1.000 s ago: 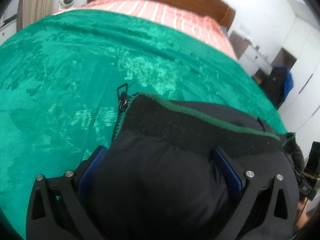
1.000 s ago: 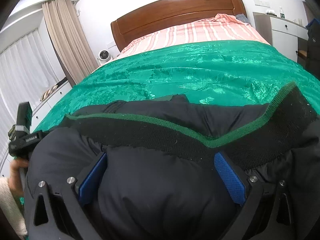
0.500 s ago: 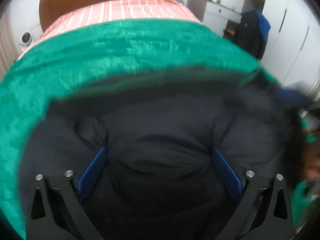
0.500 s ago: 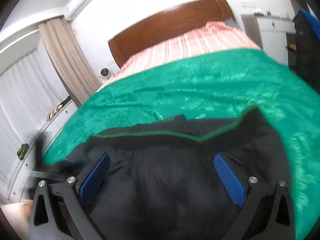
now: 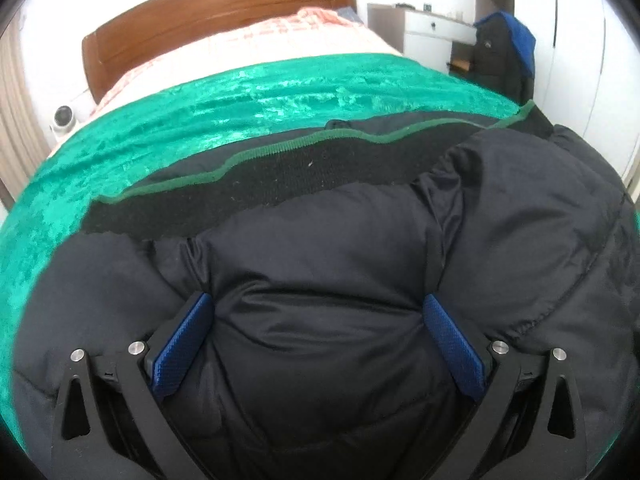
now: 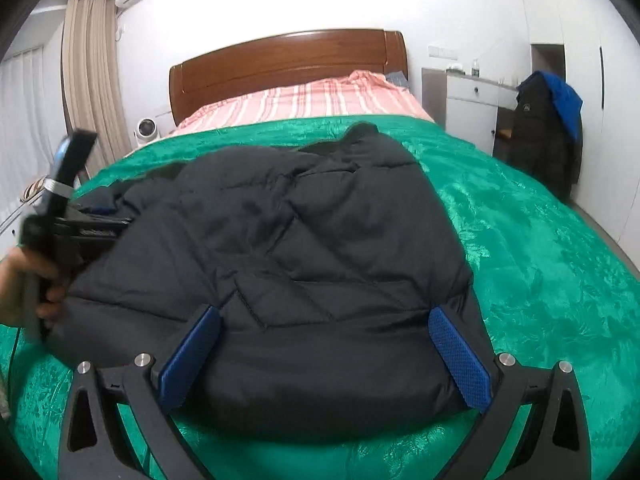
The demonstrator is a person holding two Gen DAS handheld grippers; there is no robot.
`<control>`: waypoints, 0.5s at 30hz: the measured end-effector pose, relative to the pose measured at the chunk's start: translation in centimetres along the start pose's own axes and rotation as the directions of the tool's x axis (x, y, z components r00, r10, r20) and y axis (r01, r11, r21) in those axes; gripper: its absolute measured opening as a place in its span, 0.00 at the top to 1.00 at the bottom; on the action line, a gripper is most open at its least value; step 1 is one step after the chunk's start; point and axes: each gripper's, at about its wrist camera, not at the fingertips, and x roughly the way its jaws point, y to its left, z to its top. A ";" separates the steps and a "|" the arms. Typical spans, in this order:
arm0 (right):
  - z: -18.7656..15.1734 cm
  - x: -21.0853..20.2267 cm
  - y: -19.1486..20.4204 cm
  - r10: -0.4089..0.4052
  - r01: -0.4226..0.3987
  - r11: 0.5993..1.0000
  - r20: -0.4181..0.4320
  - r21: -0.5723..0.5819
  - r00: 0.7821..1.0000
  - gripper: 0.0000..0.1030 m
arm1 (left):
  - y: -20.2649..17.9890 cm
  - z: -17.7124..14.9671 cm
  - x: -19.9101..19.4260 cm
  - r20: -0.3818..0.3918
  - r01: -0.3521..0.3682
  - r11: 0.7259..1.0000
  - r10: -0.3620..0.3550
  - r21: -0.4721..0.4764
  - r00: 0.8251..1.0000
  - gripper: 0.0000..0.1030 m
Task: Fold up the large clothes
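A black quilted puffer jacket [image 6: 280, 248] lies bunched in the centre of the right wrist view on a green satin bedspread [image 6: 540, 260]. The right gripper [image 6: 324, 340] has its blue-padded fingers [image 6: 460, 356] wide, the jacket's near edge bulging between them. The left gripper [image 5: 318, 332] also has its fingers [image 5: 180, 344] wide, pressed around padded fabric; whether either grips cannot be told.

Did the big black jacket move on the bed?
Yes. The black jacket went forward toward the wooden headboard, folding over itself; its ribbed hem, facing the right tool a second ago, is hidden.
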 end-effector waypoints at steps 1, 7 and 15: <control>0.0 0.2 -0.4 0.012 -0.012 1.000 -0.006 0.016 1.000 0.00 | 0.0 0.1 -0.7 -0.019 0.001 1.000 -0.001 0.000 1.000 0.01; -0.3 0.8 -2.7 0.044 -0.042 0.994 -0.019 0.103 0.999 0.00 | -2.1 -3.1 -4.5 -0.030 -0.018 0.998 0.020 0.052 0.999 0.01; -0.6 1.7 -3.0 0.045 -0.040 0.992 -0.037 0.122 0.998 0.00 | -2.2 -5.1 -2.9 -0.004 -0.042 0.999 0.042 0.007 0.999 0.01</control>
